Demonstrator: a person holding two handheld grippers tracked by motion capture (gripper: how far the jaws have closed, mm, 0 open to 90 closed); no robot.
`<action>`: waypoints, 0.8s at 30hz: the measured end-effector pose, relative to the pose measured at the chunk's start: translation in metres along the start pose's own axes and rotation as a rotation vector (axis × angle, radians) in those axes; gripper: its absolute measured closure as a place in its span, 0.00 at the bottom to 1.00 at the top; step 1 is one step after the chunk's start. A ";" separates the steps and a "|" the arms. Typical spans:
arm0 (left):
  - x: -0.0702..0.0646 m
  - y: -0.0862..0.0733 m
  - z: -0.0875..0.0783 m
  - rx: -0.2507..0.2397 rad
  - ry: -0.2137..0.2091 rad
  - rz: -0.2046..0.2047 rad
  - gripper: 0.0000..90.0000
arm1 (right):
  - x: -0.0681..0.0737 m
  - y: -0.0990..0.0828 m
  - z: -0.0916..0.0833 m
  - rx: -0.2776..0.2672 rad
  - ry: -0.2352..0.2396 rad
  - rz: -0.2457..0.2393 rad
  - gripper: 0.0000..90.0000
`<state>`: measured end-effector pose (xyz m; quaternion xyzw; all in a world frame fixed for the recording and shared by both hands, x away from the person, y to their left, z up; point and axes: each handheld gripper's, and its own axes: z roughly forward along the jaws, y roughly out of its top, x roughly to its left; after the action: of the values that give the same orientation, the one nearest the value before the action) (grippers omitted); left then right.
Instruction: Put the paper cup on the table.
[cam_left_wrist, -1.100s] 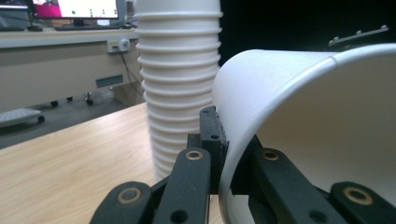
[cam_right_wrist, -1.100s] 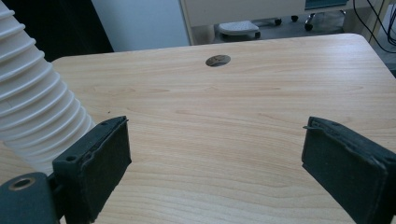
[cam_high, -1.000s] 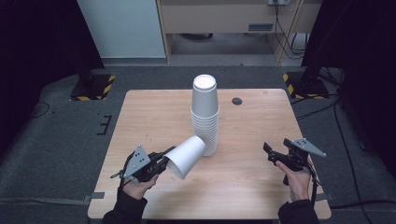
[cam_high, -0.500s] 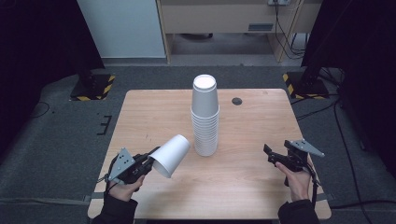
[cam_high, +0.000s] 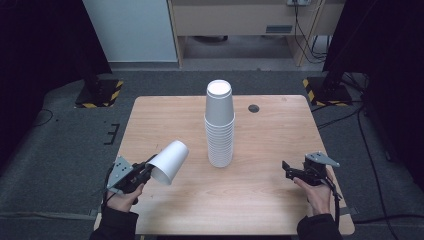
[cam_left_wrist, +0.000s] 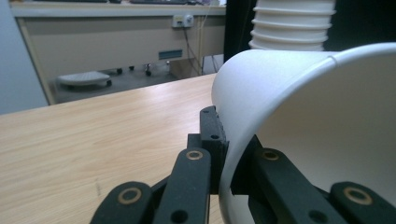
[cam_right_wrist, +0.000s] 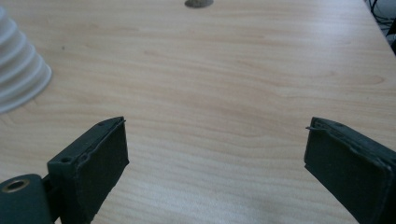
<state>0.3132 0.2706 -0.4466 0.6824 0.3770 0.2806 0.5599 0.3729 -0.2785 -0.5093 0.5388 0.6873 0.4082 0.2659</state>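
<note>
Though half cropped, cup (cam_left_wrist: 299, 116) rim pinched by left hand-held gripper (cam_high: 142, 172) — right hand-held gripper (cam_right_wrist: 215, 172) just opening, empty.

At the lower left of the high view, the left gripper (cam_high: 145, 171) is clamped tight, angled up and rightward. At lower right, the right gripper (cam_high: 289, 170) points left, its jaws just opening wider, nothing between them.

White paper cup (cam_high: 169, 161) tilted, mouth toward person, rim pinched, above table's near-left, apart from cup stack (cam_high: 219, 124).
</note>
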 end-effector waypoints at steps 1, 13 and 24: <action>0.002 0.000 0.000 0.009 0.009 -0.002 0.97 | 0.000 -0.001 0.001 0.017 0.000 -0.010 0.06; 0.031 -0.002 -0.006 0.173 0.128 -0.042 0.97 | 0.000 -0.010 0.011 0.099 -0.019 -0.064 0.06; 0.042 0.004 -0.008 0.348 0.179 -0.057 0.97 | -0.002 -0.017 0.014 0.153 -0.001 -0.085 0.06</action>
<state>0.3309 0.3100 -0.4425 0.7304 0.4871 0.2548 0.4053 0.3761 -0.2781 -0.5313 0.5280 0.7386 0.3425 0.2416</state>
